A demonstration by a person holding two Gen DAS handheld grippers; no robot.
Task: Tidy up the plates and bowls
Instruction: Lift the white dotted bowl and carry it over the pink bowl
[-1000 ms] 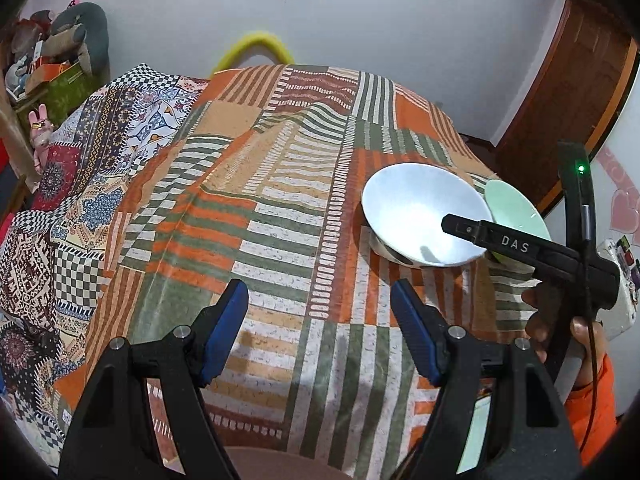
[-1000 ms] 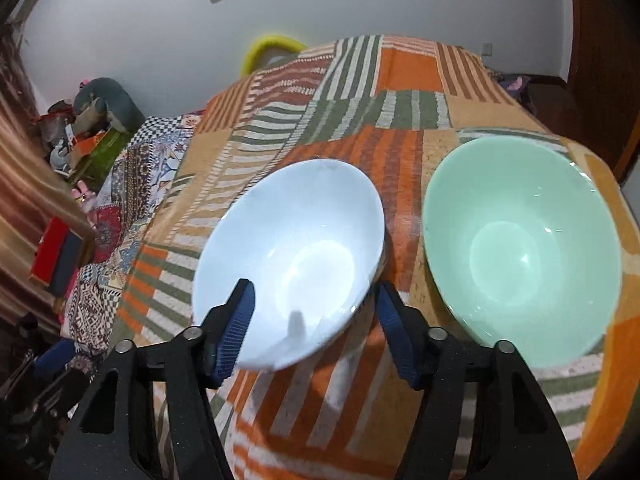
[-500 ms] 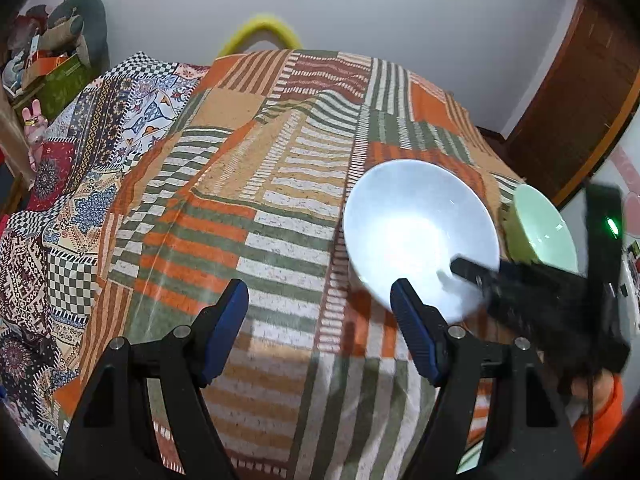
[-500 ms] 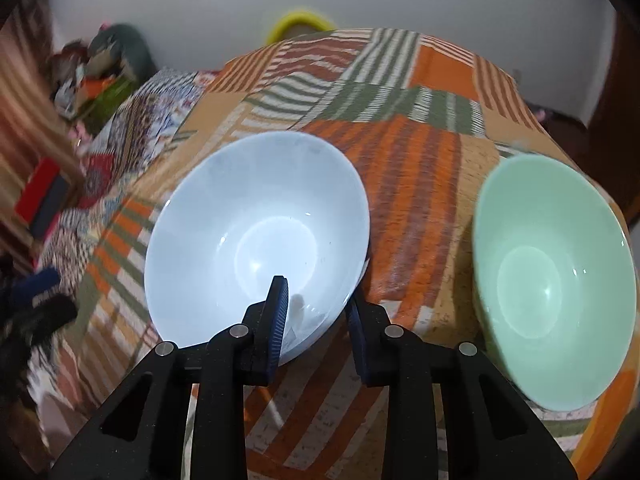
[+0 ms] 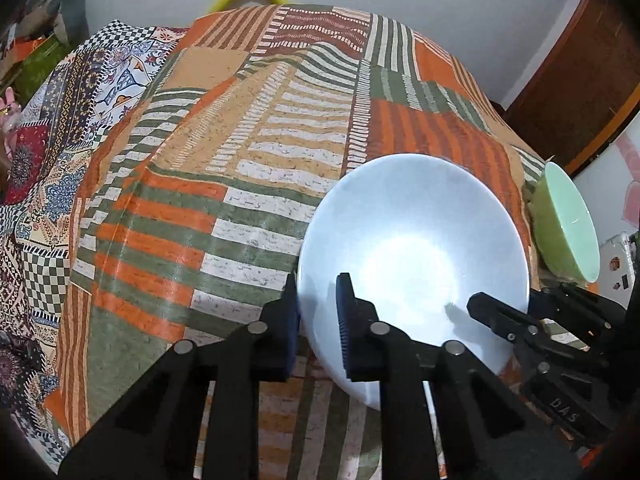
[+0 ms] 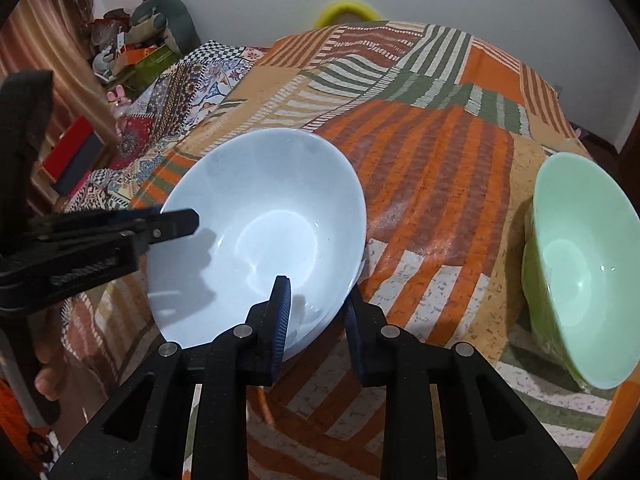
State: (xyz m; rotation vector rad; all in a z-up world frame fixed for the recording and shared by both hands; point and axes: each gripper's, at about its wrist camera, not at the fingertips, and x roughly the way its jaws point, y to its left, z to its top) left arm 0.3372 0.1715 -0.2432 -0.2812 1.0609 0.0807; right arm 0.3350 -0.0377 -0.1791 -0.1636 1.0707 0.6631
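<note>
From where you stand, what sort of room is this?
Probably a bedroom at home: the bowls sit on a patchwork striped bedspread that looks like a bed's, soft toys are piled in the corner, and a wooden door stands at the side.

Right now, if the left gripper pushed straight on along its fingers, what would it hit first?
The white bowl. The left gripper already straddles its near rim, one finger inside and one outside, so going on would likely drive it down the bowl wall toward the patchwork cloth beneath.
</note>
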